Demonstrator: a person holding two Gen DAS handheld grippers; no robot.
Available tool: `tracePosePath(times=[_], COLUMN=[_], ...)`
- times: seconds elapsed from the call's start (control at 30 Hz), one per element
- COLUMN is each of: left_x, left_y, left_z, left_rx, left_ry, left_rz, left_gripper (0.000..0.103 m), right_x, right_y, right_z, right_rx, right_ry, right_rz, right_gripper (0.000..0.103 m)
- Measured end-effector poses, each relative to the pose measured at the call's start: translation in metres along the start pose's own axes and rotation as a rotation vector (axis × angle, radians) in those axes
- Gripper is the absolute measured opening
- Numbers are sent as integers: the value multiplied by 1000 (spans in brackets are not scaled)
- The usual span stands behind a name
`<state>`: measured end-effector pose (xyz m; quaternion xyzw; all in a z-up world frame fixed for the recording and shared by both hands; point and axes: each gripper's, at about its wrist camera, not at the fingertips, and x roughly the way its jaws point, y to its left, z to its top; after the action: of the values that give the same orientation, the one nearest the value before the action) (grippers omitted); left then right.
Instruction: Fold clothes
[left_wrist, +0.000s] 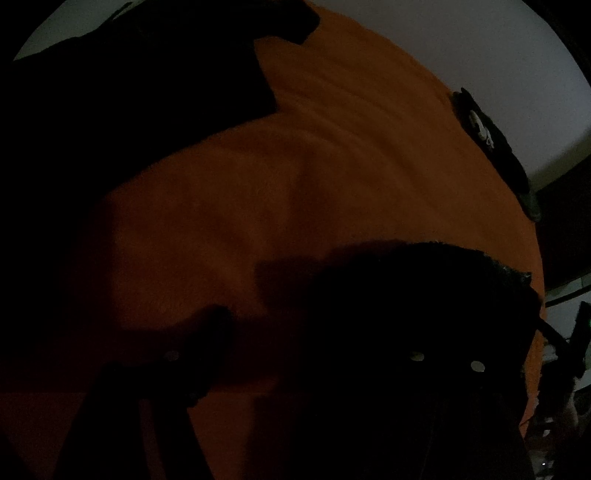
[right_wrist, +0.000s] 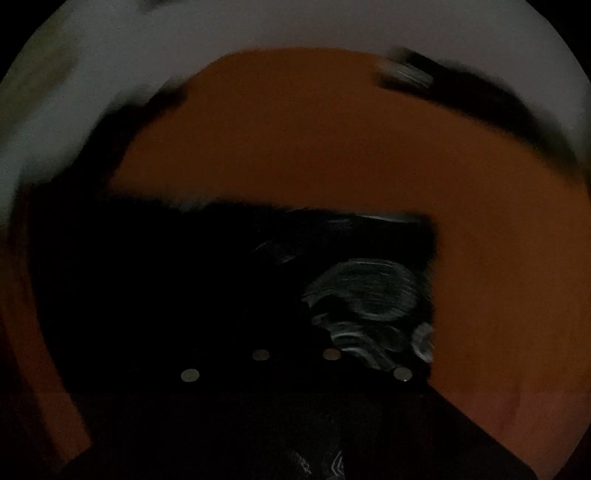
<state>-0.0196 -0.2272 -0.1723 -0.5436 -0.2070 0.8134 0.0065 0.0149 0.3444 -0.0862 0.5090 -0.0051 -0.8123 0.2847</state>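
Black clothing (right_wrist: 229, 280) is lying across an orange cloth (right_wrist: 332, 140) that is covering the work surface, and it is filling the lower half of the right wrist view — dark, blurred, with a pale white print (right_wrist: 369, 295) showing on its right side. The right gripper (right_wrist: 295, 332) is sitting right over this garment; its fingers are lost in the darkness, only small bright rivets are showing, and the jaws are closed, though whether fabric is pinched between them I cannot tell. Another dark piece with a white mark (right_wrist: 461, 88) is lying at the far edge of the orange cloth, smeared by motion.

Over in the left wrist view, the left gripper (left_wrist: 314, 325) is pointing steeply down at the orange cloth. Its left finger (left_wrist: 207, 339) is showing as a dark bar over orange — its right side is merging with a black fuzzy-edged heap of fabric (left_wrist: 424, 295), so whether the jaws are gripping that heap I cannot tell. More black garment (left_wrist: 129, 92) is spreading across the upper left, and a dark strip with a white print (left_wrist: 484, 129) is lying along the cloth's right edge against the pale floor (left_wrist: 461, 37).
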Motion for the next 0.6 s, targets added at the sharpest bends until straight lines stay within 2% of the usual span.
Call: tracePosePath(times=[0.03, 0.1, 0.17, 0.2, 0.23, 0.3, 0.37, 0.4, 0.47, 0.5, 0.6], left_x=[-1, -3, -2, -2, -1, 2, 0, -3, -9, -12, -21], left_y=[0, 0, 1, 1, -1, -8, -13, -15, -17, -19, -24], left_z=[3, 4, 5, 6, 7, 13, 17, 18, 20, 21, 25], left_rx=[-2, -7, -9, -11, -10, -4, 8, 15, 23, 25, 44], left_ry=[1, 7, 11, 14, 16, 17, 15, 13, 10, 7, -7], left_rz=[-1, -6, -10, -13, -12, -5, -3, -5, -11, -13, -16], left_gripper=[71, 71, 71, 71, 71, 71, 71, 71, 71, 71, 71], right_x=[1, 4, 7, 14, 21, 27, 46, 55, 52, 47, 32], right_y=[-12, -18, -4, -1, -1, 3, -21, -31, -45, -52, -62], right_z=[1, -1, -1, 4, 11, 19, 24, 30, 39, 41, 51], right_rx=[81, 116, 60, 37, 26, 24, 98, 143, 237, 284, 336], right_ry=[18, 65, 105, 116, 114, 109, 111, 107, 74, 41, -72], right_rz=[40, 70, 95, 109, 125, 152, 181, 199, 251, 283, 345], right_gripper=[1, 5, 27, 49, 58, 58, 57, 52, 11, 2, 1])
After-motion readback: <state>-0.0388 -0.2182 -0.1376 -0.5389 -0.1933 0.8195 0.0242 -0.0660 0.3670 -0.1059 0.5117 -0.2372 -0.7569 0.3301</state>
